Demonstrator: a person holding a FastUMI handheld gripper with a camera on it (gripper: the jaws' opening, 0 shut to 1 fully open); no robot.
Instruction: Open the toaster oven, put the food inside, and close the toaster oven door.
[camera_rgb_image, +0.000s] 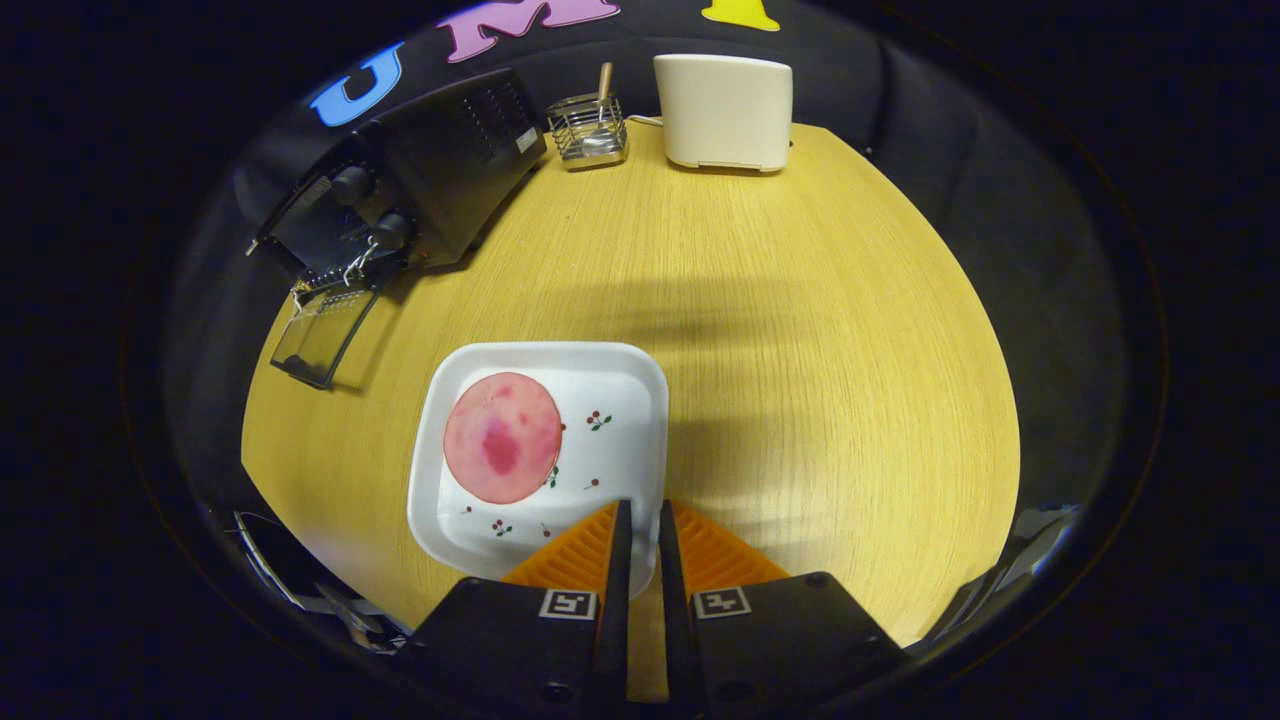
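Note:
A black toaster oven (420, 185) stands at the far left corner of the wooden table (780, 330), its glass door (322, 335) folded down open onto the table. A round pink slice of food (502, 437) lies on a white square plate (600, 400) with small cherry prints, just ahead and left of my fingers. My gripper (640, 512) hovers above the plate's near right corner, fingers nearly together with only a thin gap and nothing held between them.
A small wire basket (588, 130) with a wooden-handled utensil and a cream-coloured box-shaped appliance (724, 110) stand along the far edge. The table's right half is bare wood. Dark booth cloth surrounds the table.

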